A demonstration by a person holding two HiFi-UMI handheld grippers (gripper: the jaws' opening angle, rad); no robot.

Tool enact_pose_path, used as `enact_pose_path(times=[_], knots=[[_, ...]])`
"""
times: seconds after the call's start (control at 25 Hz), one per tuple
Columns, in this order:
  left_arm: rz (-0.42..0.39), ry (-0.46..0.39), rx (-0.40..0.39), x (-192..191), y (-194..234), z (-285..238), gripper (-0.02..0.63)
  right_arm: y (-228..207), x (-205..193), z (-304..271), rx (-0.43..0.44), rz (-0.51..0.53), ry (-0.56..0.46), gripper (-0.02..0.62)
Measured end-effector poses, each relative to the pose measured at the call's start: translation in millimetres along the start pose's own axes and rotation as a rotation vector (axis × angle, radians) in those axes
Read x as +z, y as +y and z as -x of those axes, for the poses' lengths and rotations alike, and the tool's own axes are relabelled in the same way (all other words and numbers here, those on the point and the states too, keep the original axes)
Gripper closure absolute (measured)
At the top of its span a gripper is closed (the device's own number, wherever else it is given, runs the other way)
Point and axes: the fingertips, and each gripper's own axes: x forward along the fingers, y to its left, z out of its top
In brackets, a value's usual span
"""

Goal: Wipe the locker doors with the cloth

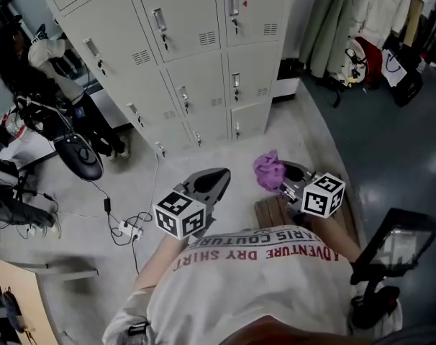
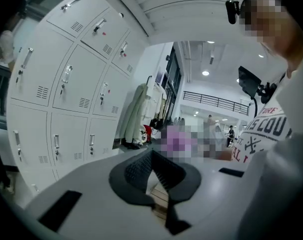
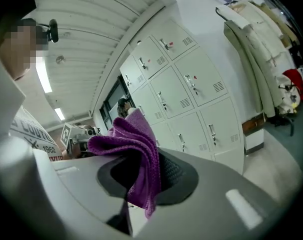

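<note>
Right claw point(image 1: 288, 180) clamped on purple cloth point(image 1: 268, 171), cloth bunched above jaws. Left claw point(image 1: 219, 180) closed, empty. Both held well apart from locker doors point(image 1: 196, 77).

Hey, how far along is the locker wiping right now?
Done: the cloth is picked up and clamped in the right gripper. In hand: both grippers are held out in front of the person, well short of the lockers; the left gripper is shut and empty. Left: all the wiping, since the cloth touches no door yet.
</note>
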Motion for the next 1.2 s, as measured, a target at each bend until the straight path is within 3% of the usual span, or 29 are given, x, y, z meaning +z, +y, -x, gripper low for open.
enact_pose_path(times=[0.16,0.4,0.6,0.72,0.92,1.2], knots=[[-0.004,-0.005,0.007,-35,-52,27,0.604,34,-40,43,-0.003,0.056,0.035,0.529],[-0.032,-0.018,0.002,-95,-173,76,0.604,121,-96,154,-0.014,0.183,0.003,0.529],[-0.016,-0.026,0.038,-149,-274,144,0.604,191,-163,241,-0.013,0.114,0.010,0.529],[-0.021,-0.036,0.054,-164,-322,185,0.604,243,-191,266,0.023,0.139,0.050,0.529],[-0.038,-0.044,0.083,-166,-357,239,0.604,315,-199,277,0.090,0.158,0.061,0.529],[-0.054,-0.061,0.095,-173,-371,306,0.604,389,-215,268,0.107,0.197,0.058,0.529]])
